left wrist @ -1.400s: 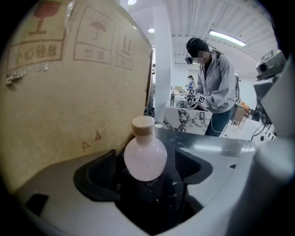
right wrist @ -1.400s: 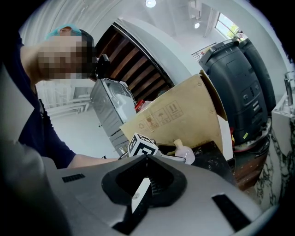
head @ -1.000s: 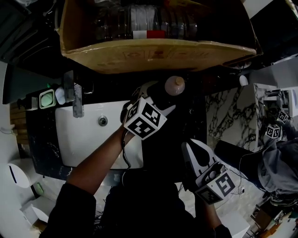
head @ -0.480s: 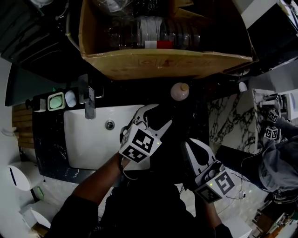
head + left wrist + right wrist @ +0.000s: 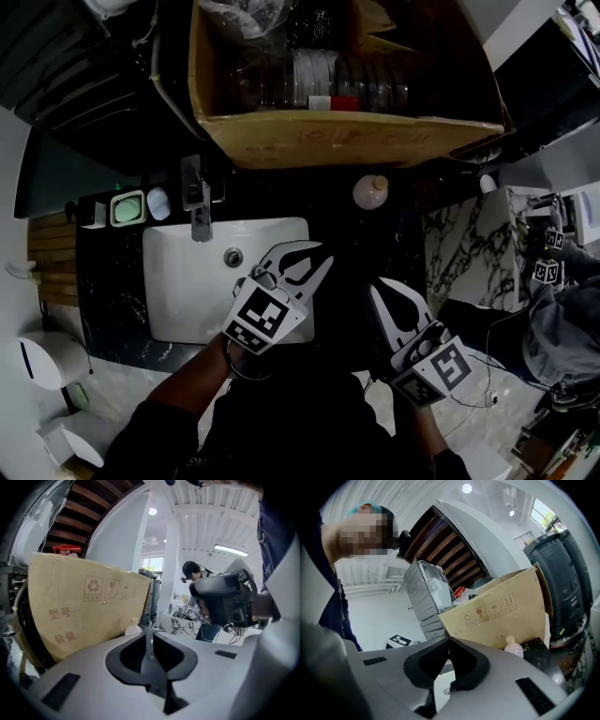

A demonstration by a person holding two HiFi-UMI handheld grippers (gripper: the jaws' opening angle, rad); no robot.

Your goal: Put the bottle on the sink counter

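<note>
A small pale bottle with a tan cap stands upright on the black sink counter, just in front of a cardboard box. My left gripper hangs over the basin's right edge, well short of the bottle. Its jaws have just been closing and now meet with nothing between them. In the left gripper view the bottle peeks over the joined tips of the gripper. My right gripper is lower and to the right, shut and empty. The right gripper view has the bottle beyond that gripper.
The cardboard box, holding clear plastic containers, overhangs the back of the counter. A white basin with a tap lies left, with a green soap dish beside it. A marbled surface and another person are on the right.
My left gripper has pulled back from the bottle toward me and its jaws have gone from wide open to closed. The bottle stays standing on the counter. The right gripper has shifted little.
</note>
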